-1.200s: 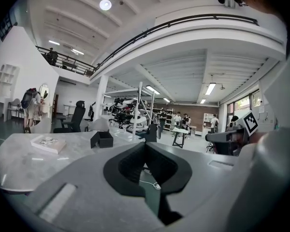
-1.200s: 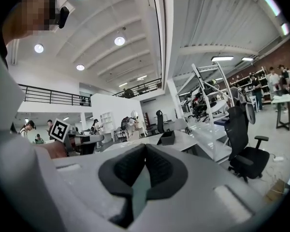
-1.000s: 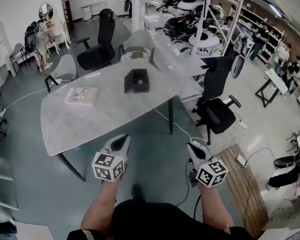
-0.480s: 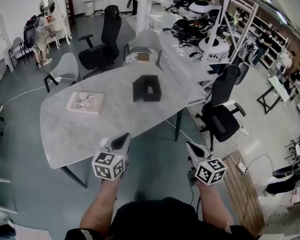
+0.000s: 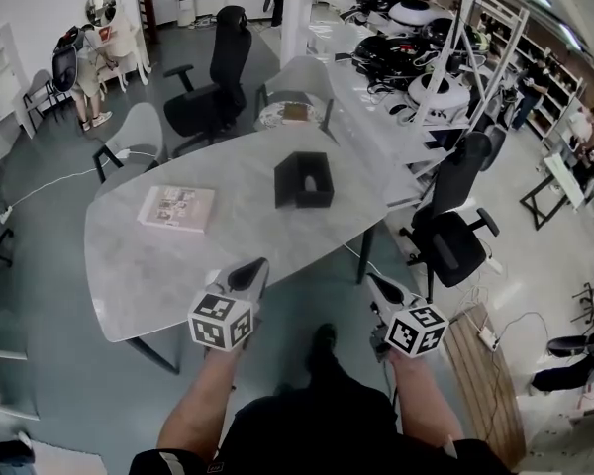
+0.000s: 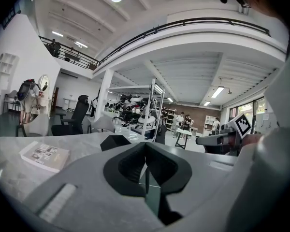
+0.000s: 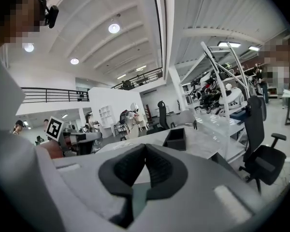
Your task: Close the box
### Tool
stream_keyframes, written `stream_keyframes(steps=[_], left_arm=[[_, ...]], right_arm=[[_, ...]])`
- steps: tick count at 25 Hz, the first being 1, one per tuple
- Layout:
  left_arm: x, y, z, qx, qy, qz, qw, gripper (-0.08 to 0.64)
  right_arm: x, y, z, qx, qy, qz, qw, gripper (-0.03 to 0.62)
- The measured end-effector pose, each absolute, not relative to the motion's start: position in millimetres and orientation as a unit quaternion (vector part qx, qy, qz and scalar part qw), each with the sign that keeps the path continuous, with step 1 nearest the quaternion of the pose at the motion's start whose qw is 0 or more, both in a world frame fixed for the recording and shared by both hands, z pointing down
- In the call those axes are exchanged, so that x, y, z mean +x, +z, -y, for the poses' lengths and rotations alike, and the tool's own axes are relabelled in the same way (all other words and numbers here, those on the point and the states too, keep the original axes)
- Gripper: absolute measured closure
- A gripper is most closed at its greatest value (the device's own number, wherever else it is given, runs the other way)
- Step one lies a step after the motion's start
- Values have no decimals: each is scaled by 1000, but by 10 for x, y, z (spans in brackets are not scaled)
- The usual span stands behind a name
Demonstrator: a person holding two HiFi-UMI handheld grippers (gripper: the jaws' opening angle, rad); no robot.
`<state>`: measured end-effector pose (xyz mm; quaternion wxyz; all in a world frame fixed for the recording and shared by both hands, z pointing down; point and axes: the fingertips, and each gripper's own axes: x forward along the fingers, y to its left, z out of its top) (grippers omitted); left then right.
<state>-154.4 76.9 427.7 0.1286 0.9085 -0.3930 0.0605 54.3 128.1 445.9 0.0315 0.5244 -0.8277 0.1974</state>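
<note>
Black fingers (image 6: pixel 128 167) together, empty, left and right.

Grey marble table (image 5: pixel 178 255), black office chairs (image 5: pixel 210 77) around, white mezzanine overhead.

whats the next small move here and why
Probably bring both grippers forward across the table toward the black box. The left gripper and right gripper are shut and empty, near the table's near edge and well short of the box, whose top looks open. Nothing can be closed from there.
</note>
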Motion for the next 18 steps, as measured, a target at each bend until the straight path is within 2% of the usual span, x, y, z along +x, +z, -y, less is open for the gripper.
stream_keyframes(steps=[10, 18], left_arm=[[-1320, 4421, 10, 898, 77, 414, 126, 549], [-860, 4615, 931, 887, 100, 427, 144, 549]], right_arm=[[823, 4706, -371, 512, 227, 828, 19, 592], [1162, 4984, 657, 485, 261, 834, 28, 592]])
